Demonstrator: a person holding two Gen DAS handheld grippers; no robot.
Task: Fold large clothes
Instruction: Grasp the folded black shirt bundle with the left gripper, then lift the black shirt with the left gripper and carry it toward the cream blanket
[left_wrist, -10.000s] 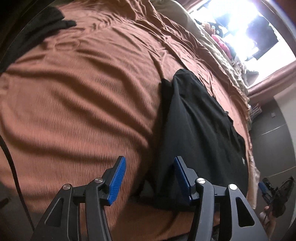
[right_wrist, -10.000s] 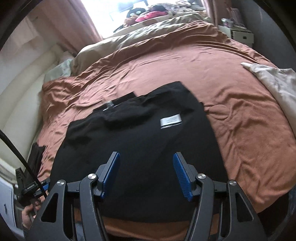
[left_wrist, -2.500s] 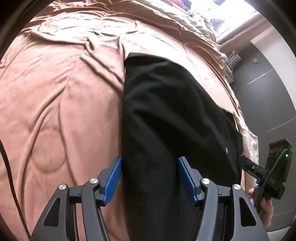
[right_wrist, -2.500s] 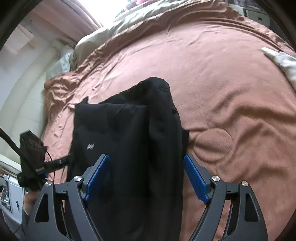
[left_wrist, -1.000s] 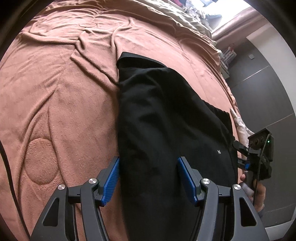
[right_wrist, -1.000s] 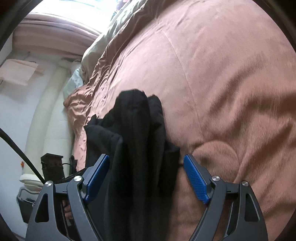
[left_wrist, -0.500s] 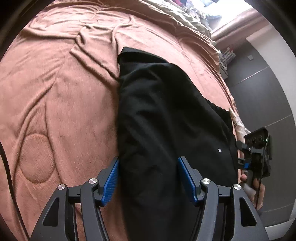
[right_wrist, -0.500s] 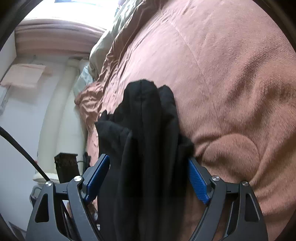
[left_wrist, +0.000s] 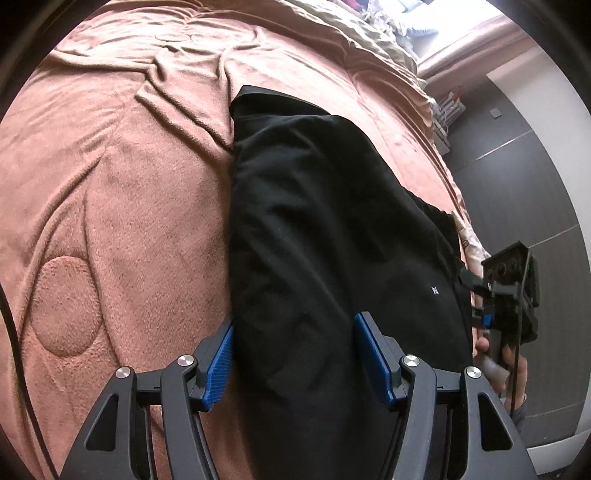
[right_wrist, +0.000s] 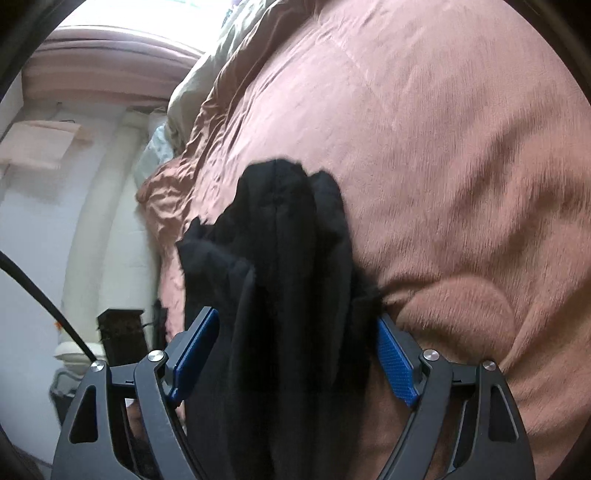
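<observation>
Item: black folded fabric garment (left_wrist: 325, 229), lying lengthwise on a rust-brown plush quilted bedspread (left_wrist: 110, 206); a small white mark (left_wrist: 435, 290) is showing near its right edge in the left wrist view.

Left gripper (left_wrist: 301, 356), black frame with blue ribbed pads: jaws standing apart, straddling the near end of the garment. Its left pad is sitting at the garment's left edge; the cloth is running between both pads. Whether the pads are pressing is not clear.

Right gripper (right_wrist: 297, 363), same build: jaws spread wide, with a bunched, layered end of the garment (right_wrist: 291, 280) rising between them. The cloth is brushing the right pad; a gap is showing at the left pad.

Also lying on the bed: an olive-beige rumpled blanket (right_wrist: 199, 85) at the far side.

A person's hand (left_wrist: 506, 358) is holding the right gripper's handle at the edge of the left wrist view.
</observation>
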